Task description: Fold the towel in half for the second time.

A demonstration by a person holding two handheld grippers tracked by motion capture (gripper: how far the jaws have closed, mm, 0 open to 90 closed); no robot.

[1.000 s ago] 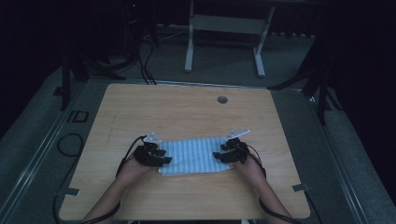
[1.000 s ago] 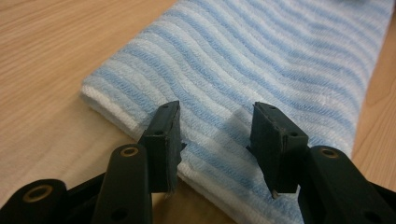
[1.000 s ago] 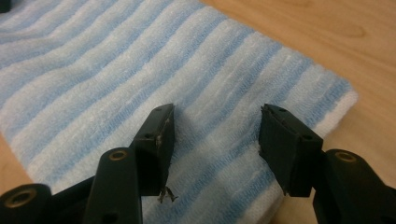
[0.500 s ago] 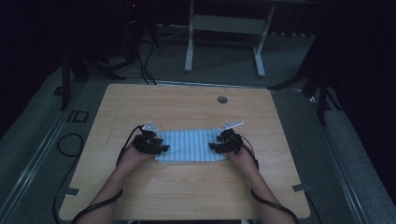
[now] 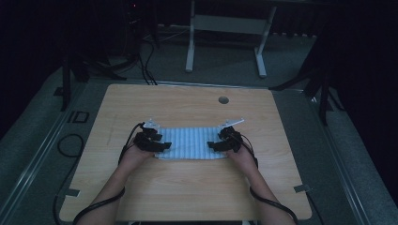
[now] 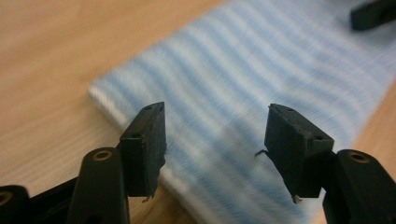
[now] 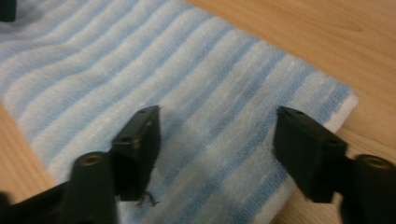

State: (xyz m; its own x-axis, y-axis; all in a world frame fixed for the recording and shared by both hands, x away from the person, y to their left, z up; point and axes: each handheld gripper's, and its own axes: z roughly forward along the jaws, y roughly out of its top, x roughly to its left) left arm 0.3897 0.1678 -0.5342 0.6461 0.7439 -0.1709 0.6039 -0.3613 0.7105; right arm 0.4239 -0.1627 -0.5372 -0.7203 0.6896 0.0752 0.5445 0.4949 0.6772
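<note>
Lying folded flat on the table [image 5: 187,187], the striped cloth [image 5: 190,143] looks nearly done — left gripper [image 6: 215,140] and right gripper [image 7: 217,144] hover wide-jawed, holding nothing.

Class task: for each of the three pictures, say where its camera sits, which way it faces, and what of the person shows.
High view: above the table, looking forward and down; forearms, left gripper, right gripper.
Left gripper view: on that gripper, over the striped cloth, open jaws.
Right gripper view: likewise, open jaws.
All share the cloth.
</note>
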